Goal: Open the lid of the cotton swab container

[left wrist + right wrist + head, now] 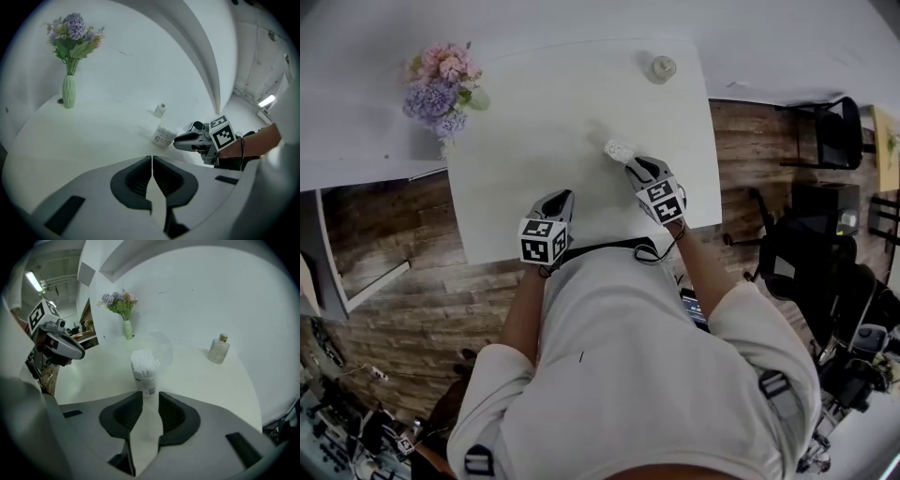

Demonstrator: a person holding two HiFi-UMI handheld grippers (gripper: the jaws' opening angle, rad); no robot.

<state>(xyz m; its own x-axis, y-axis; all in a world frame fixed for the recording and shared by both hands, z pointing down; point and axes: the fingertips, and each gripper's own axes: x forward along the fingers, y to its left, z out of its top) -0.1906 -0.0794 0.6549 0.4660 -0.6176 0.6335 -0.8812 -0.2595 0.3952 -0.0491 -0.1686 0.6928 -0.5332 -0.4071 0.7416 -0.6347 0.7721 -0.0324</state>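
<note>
The clear cylindrical cotton swab container [144,371], white swab heads showing at its top, stands upright on the white table [534,103]. It is just ahead of the right gripper [150,398], in line with the gap. The jaws are partly apart and grip nothing. The container label (barcode-like print) is too small to read. The left gripper [152,161] is fully closed and empty, near the table's front edge.

The table [534,141] is bare across its middle and left, giving open passage between the vase [69,91] at the far left and the container [620,150]. The container stands just ahead of the right gripper [633,169], blocking straight forward travel. A bottle [662,67] occupies the far right corner, well apart from both, with open surface around it.
</note>
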